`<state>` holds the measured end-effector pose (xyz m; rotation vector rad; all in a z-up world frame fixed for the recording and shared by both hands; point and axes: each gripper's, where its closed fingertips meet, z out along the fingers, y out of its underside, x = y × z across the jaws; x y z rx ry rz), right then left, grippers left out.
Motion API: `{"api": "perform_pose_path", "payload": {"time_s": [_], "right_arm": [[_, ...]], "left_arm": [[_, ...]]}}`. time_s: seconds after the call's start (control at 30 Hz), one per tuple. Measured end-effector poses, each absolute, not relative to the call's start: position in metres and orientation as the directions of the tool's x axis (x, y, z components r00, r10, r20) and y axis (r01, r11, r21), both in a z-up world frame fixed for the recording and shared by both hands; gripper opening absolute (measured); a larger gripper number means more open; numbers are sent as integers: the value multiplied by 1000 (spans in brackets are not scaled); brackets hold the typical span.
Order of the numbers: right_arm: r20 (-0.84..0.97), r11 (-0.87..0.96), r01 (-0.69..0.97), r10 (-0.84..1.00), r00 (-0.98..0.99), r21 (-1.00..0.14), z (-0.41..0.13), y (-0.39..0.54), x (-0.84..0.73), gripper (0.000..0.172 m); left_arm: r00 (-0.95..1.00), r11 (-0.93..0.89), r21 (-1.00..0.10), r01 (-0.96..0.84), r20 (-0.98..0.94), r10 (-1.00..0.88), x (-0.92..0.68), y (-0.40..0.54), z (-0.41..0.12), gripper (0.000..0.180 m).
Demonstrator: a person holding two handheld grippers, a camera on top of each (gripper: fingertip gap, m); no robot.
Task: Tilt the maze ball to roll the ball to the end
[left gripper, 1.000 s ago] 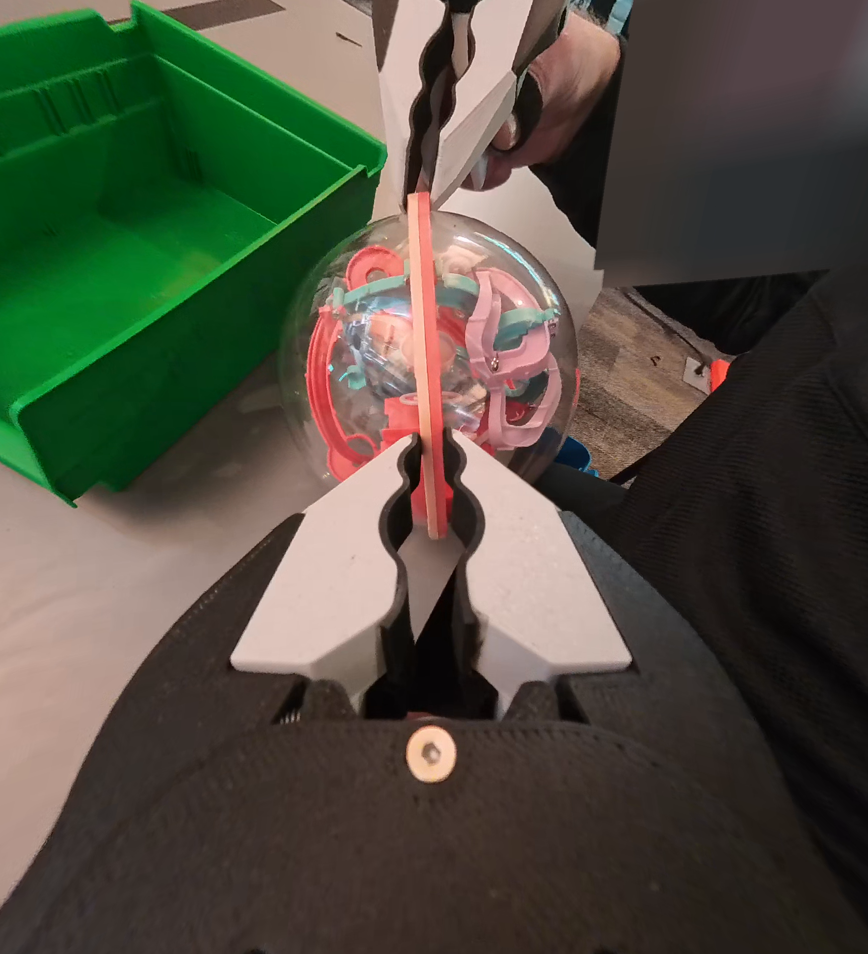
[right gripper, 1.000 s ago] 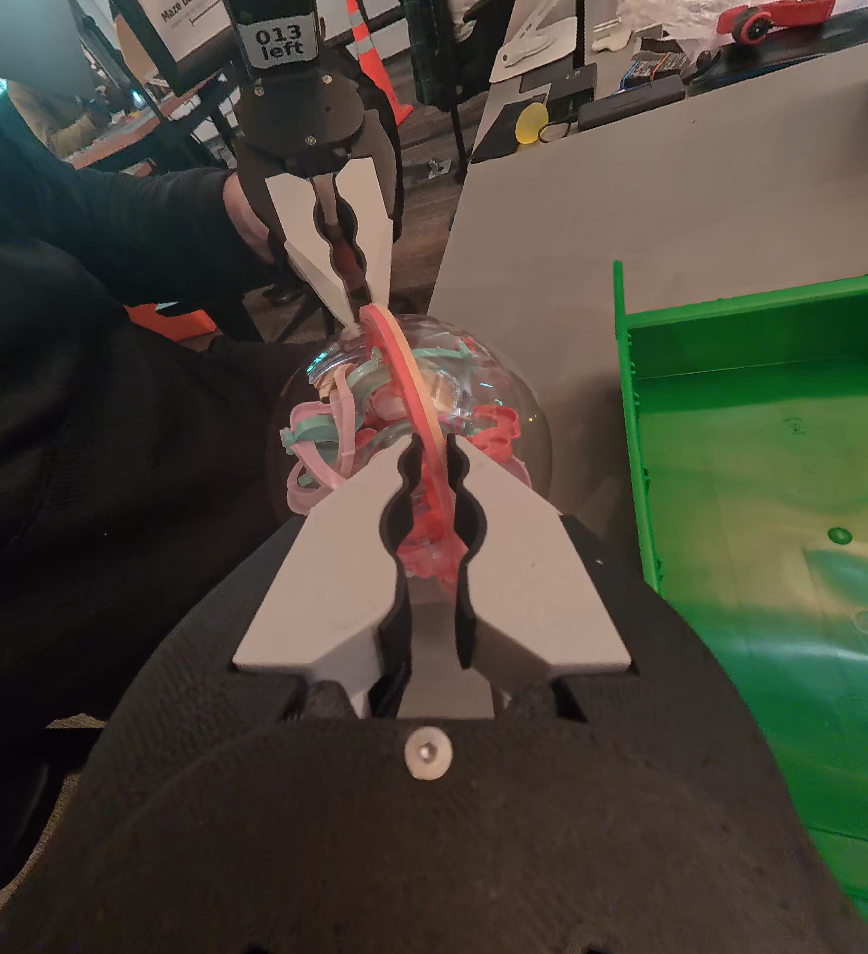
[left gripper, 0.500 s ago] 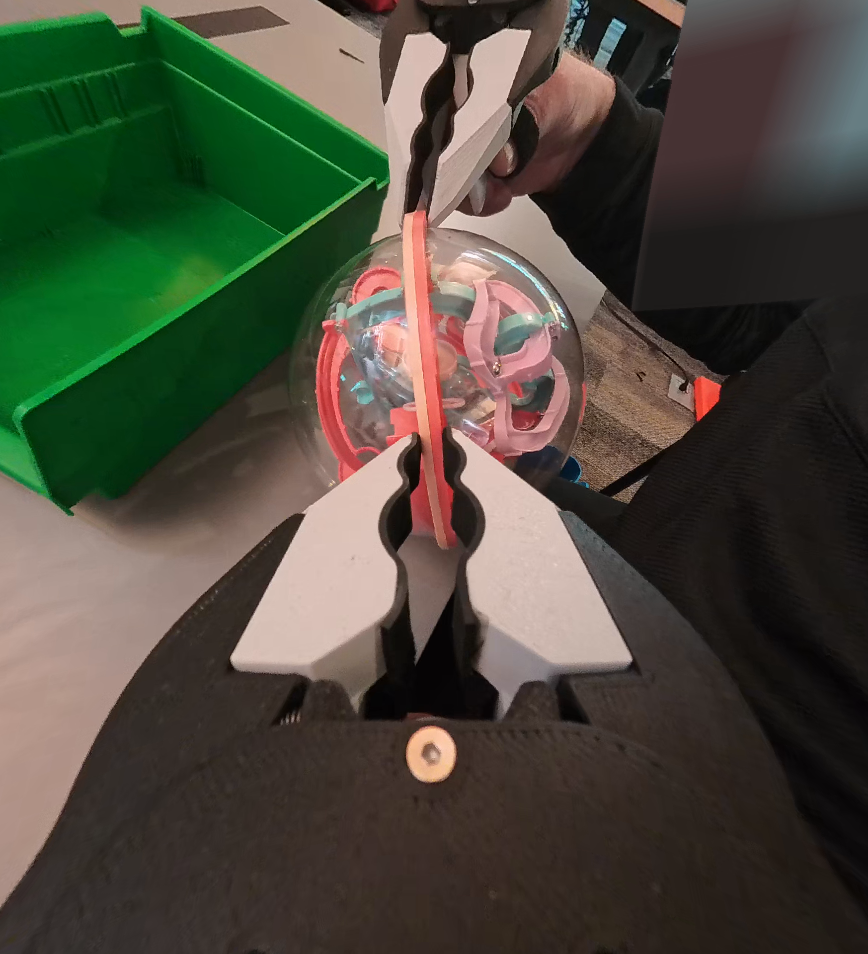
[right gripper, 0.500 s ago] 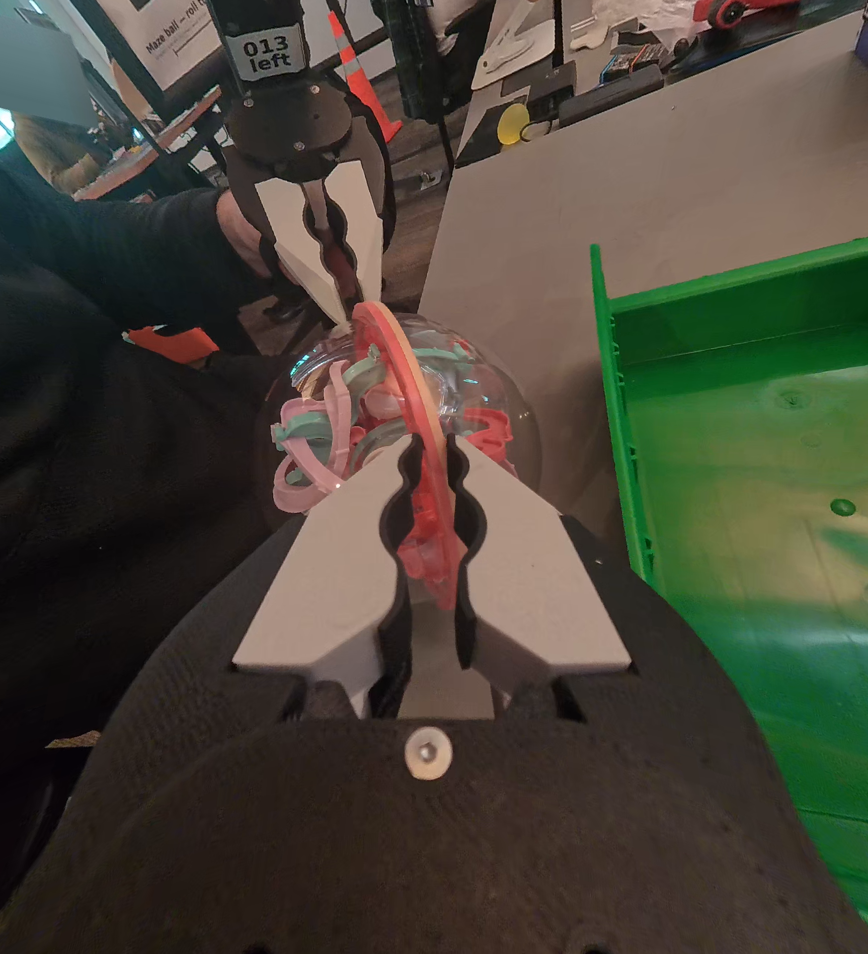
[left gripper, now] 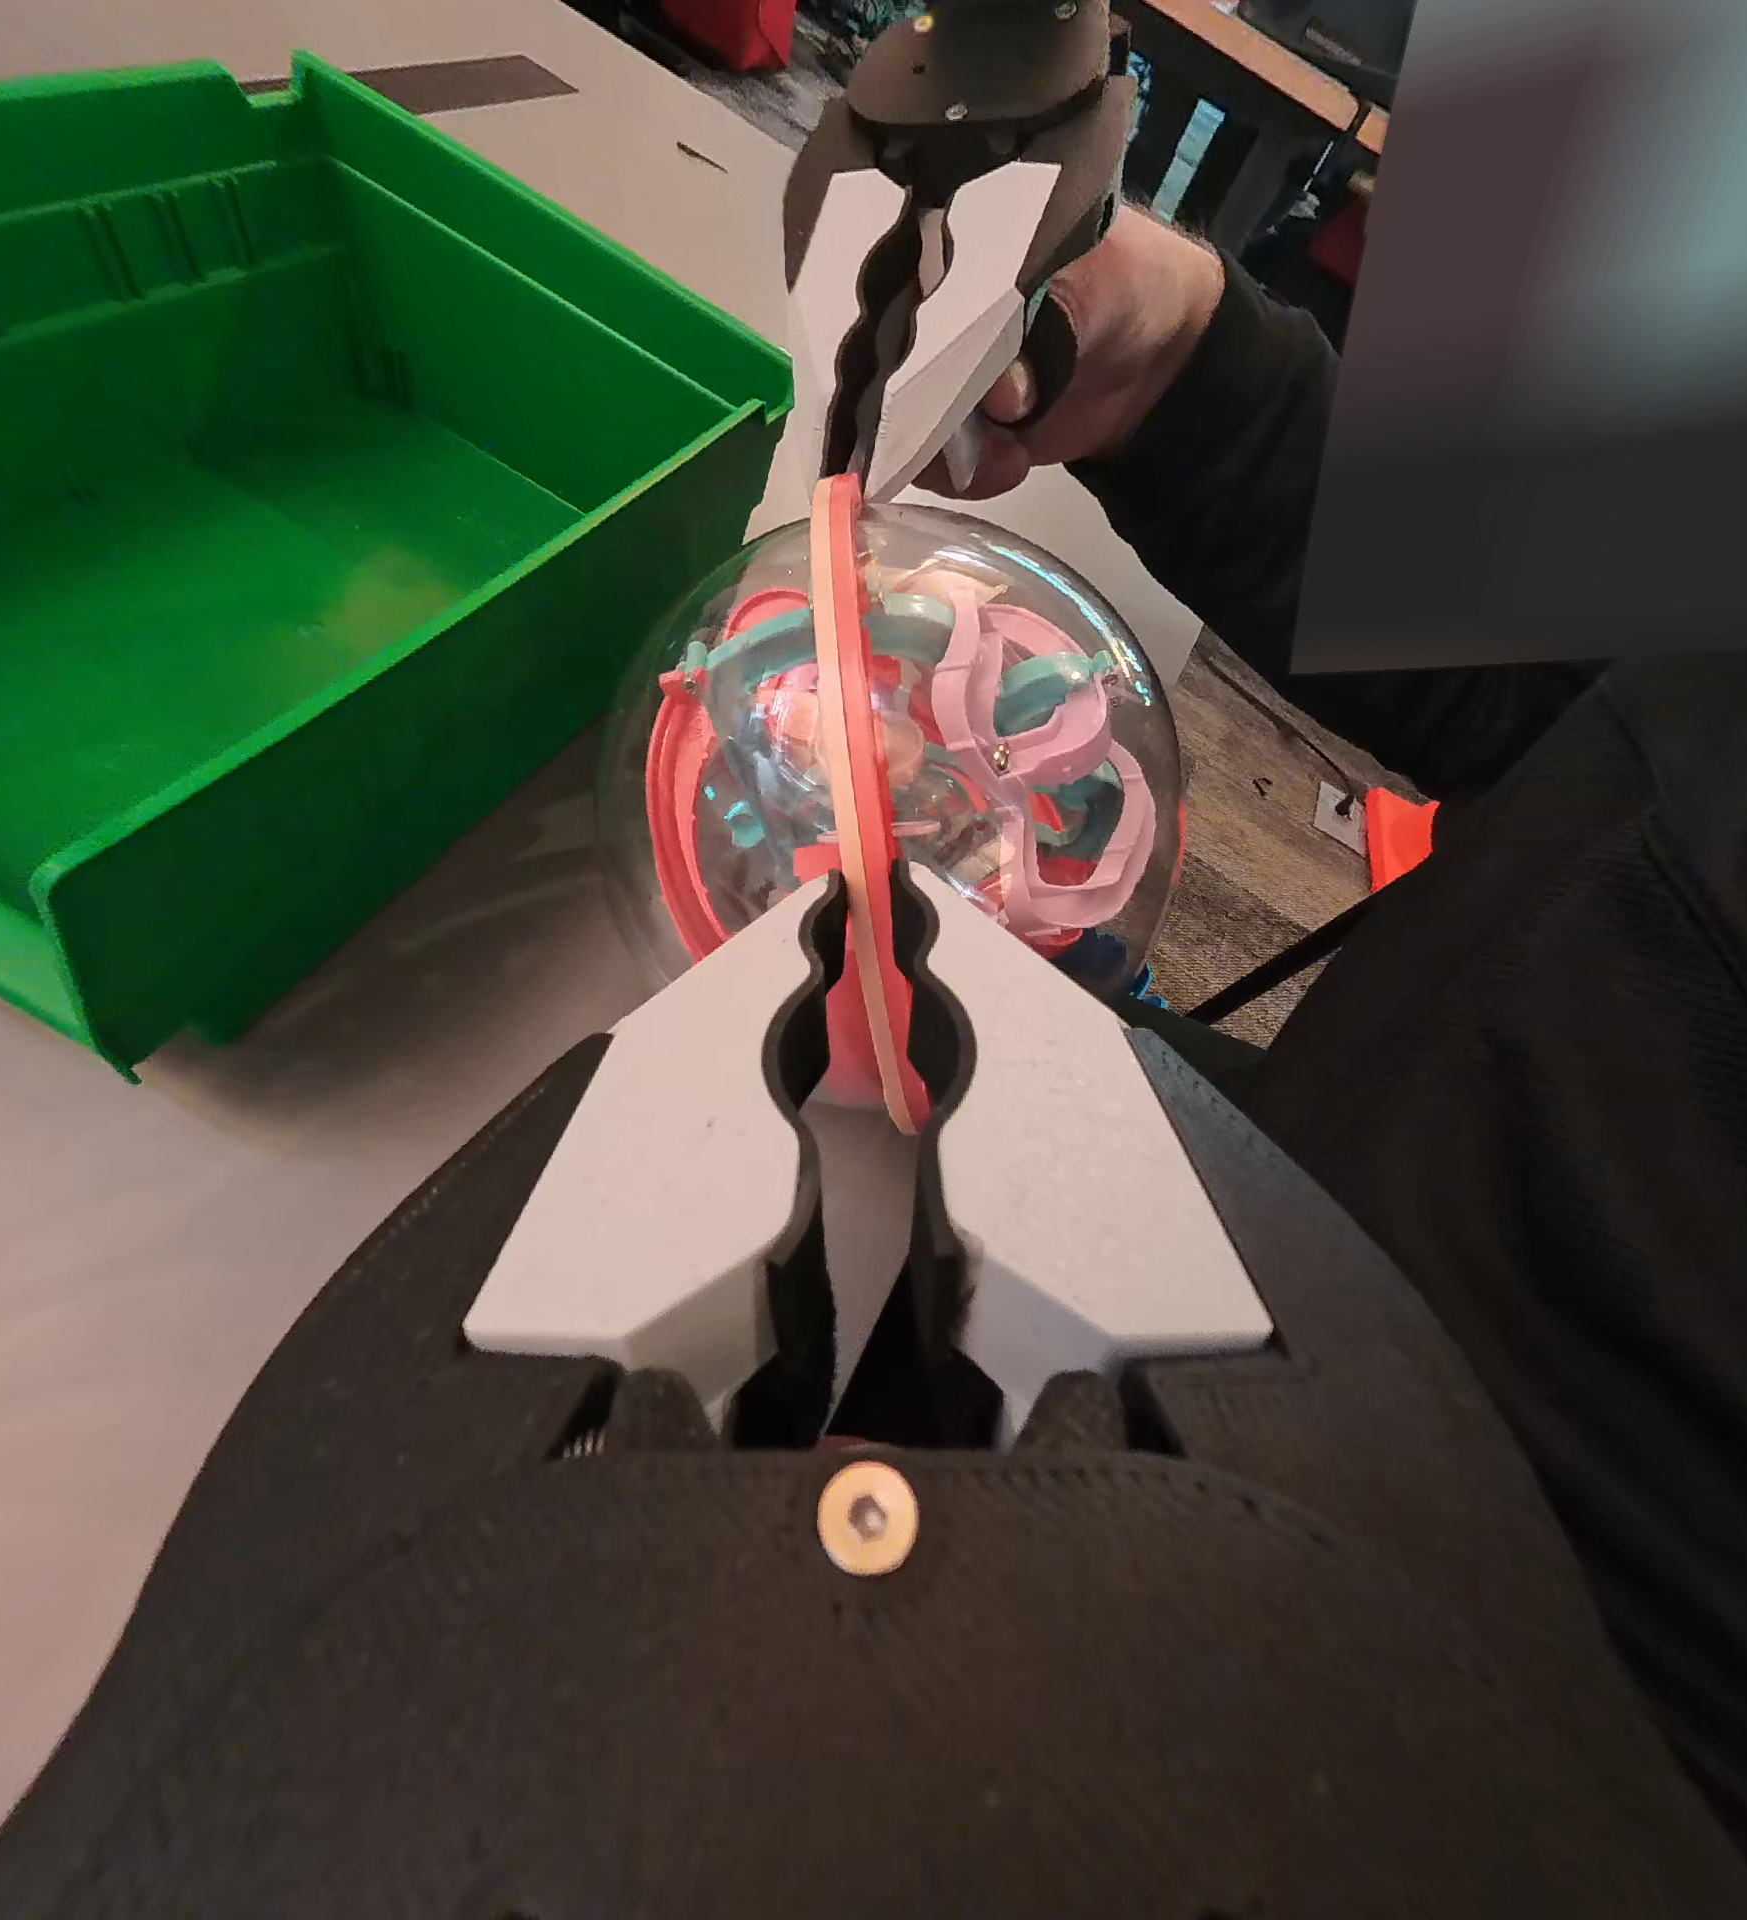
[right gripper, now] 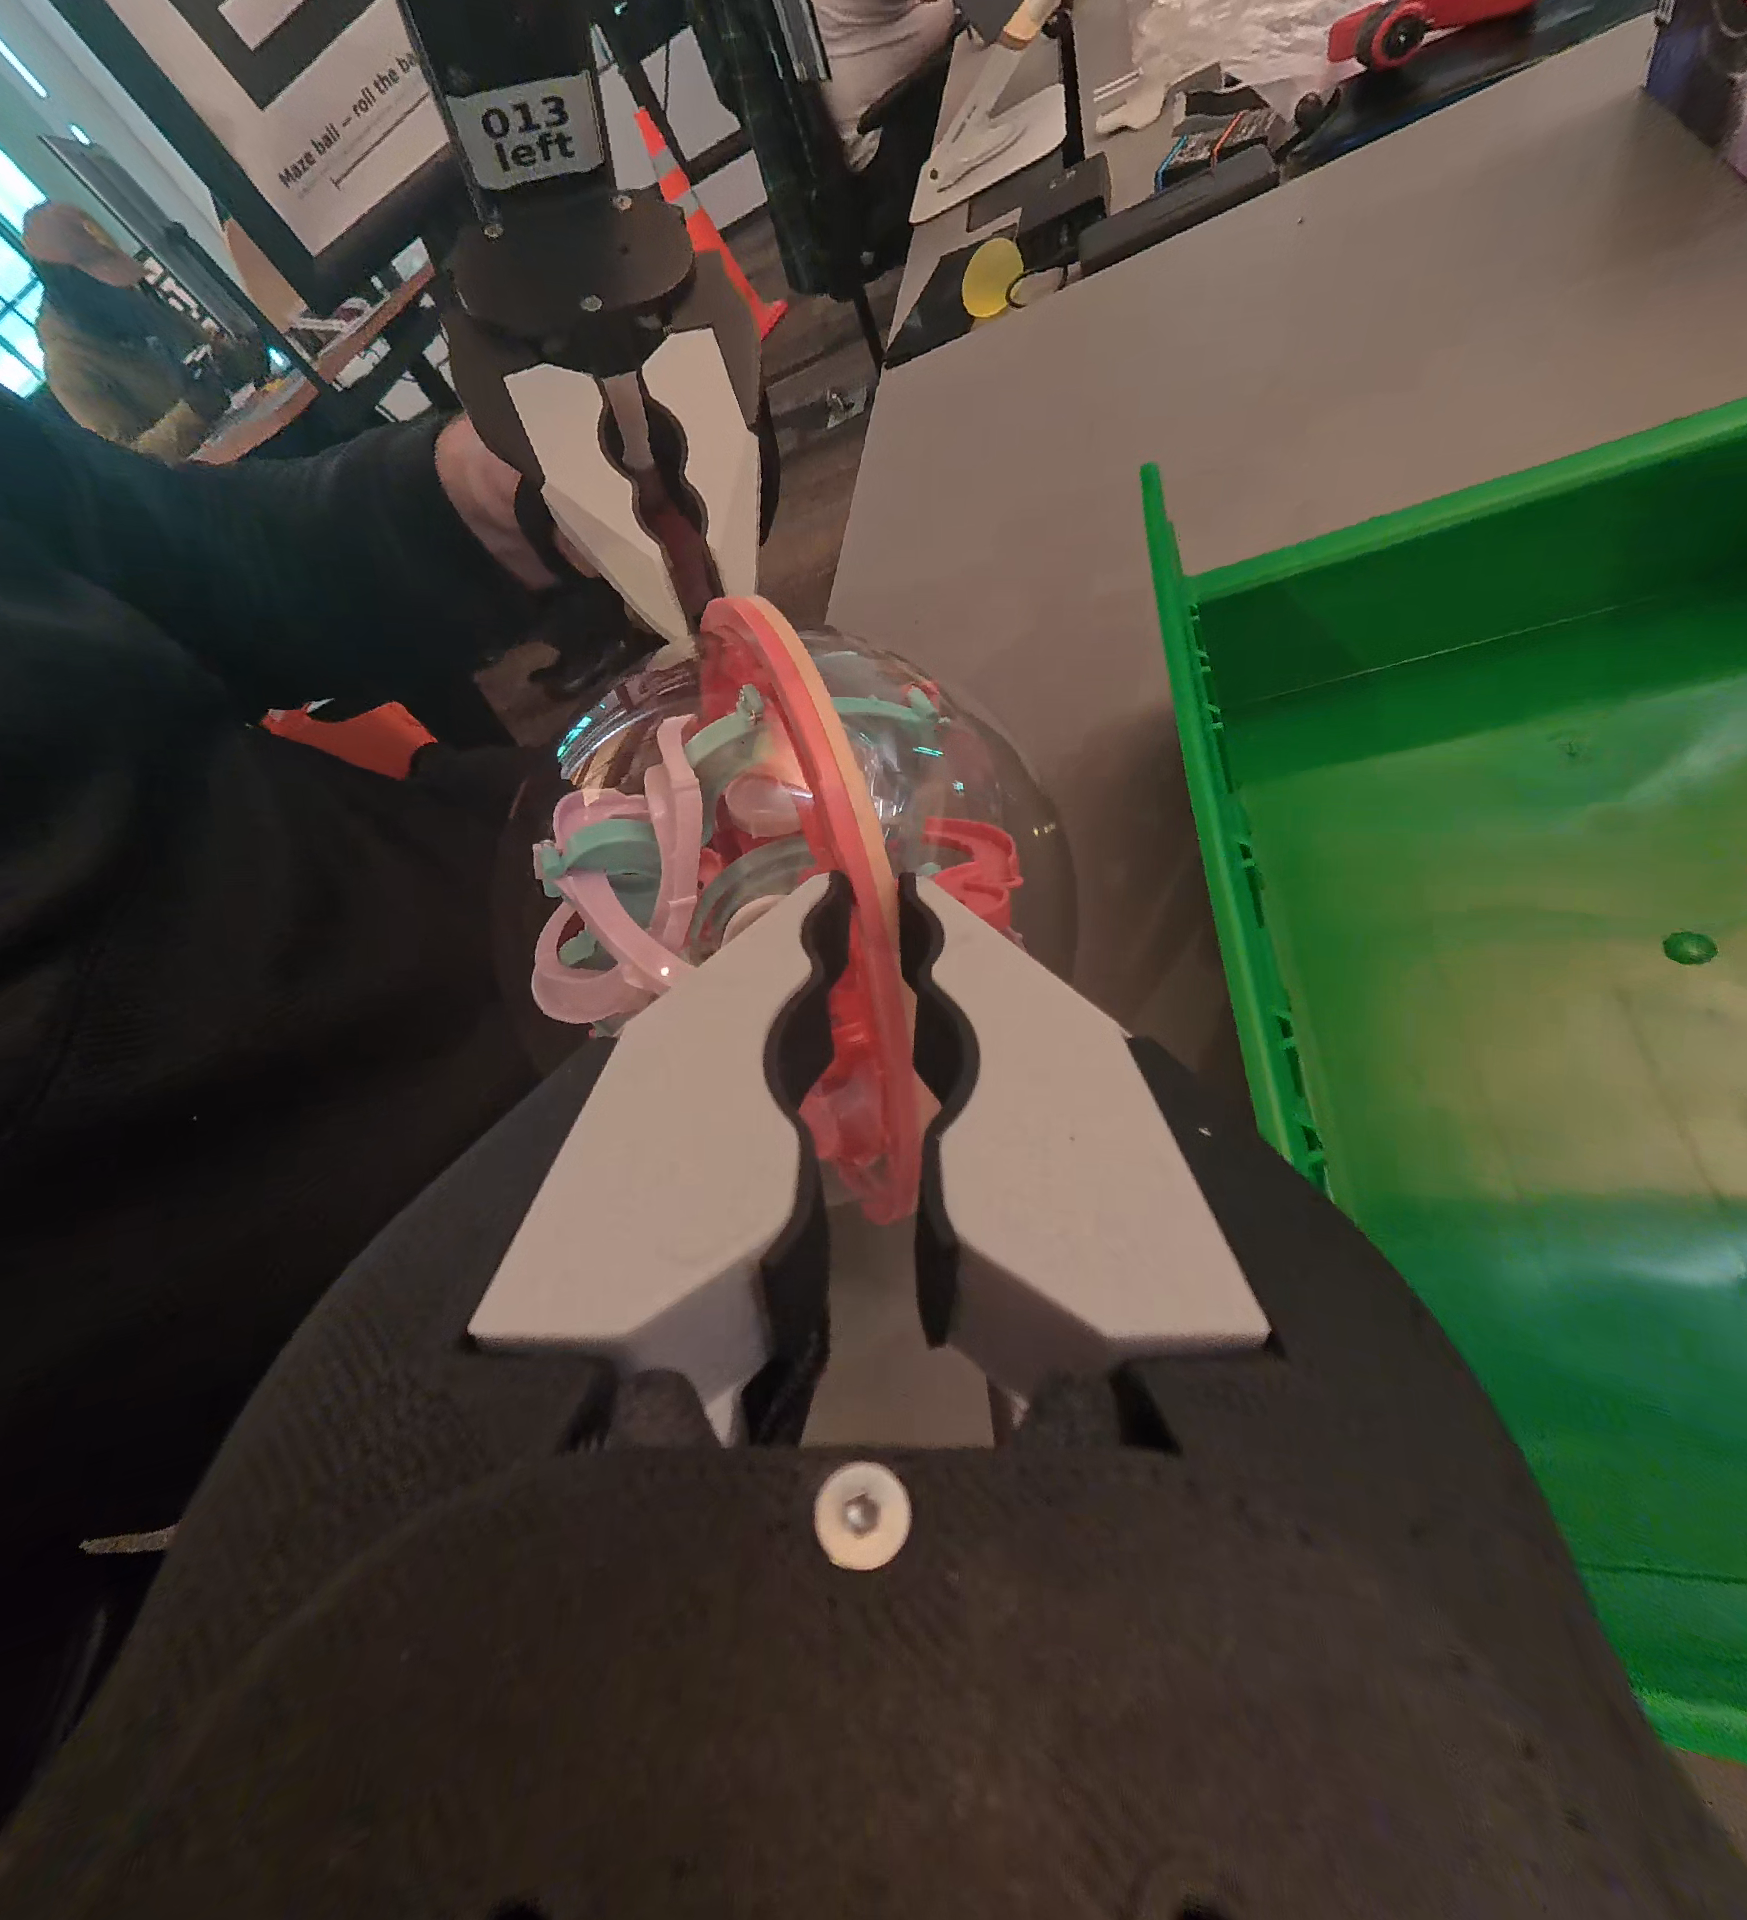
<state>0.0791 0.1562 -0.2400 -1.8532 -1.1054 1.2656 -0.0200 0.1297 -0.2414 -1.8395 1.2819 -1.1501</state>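
Observation:
The maze ball (left gripper: pixel 1014 727) is a clear sphere with pink, teal and red tracks inside and a red rim (left gripper: pixel 853 727) around its middle. It hangs in the air between my two grippers. My left gripper (left gripper: pixel 871 894) is shut on the near part of the rim. My right gripper (left gripper: pixel 864 473) pinches the rim's far top. In the right wrist view my right gripper (right gripper: pixel 867 894) is shut on the rim (right gripper: pixel 807 748) of the ball (right gripper: pixel 640 862), and the left gripper (right gripper: pixel 687 623) holds the far side. A small silver ball (left gripper: pixel 1000 760) sits on a pink track.
A green bin (left gripper: pixel 225 520) stands on the grey table (left gripper: pixel 69 1247) left of the ball; it also shows in the right wrist view (right gripper: pixel 1523 935). A person's dark sleeve (left gripper: pixel 1575 1143) fills the right side. Clutter and an orange cone (right gripper: pixel 703 229) lie beyond the table. My right fingertips sit around 11 cm from my left ones.
Both grippers kept their hold on the rim. The ball tilted a little, its top leaning left in the left wrist view, and the right gripper rose higher above it.

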Motion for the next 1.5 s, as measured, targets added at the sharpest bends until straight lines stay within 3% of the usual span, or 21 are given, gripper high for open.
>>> {"api": "perform_pose_path", "payload": {"time_s": [0.77,1.17,1.5], "right_arm": [[-489,-533,214,842,228,-818,-246,163,90,8],[-474,-511,220,857,201,-831,-243,160,83,7],[-473,-510,216,857,203,-832,-243,161,82,7]], "left_arm": [[135,-424,-814,-397,405,-904,-10,145,-238,6],[153,-473,-841,-263,448,-881,-27,144,-237,19],[212,-609,-776,-163,576,-790,-47,139,-273,21]]}}
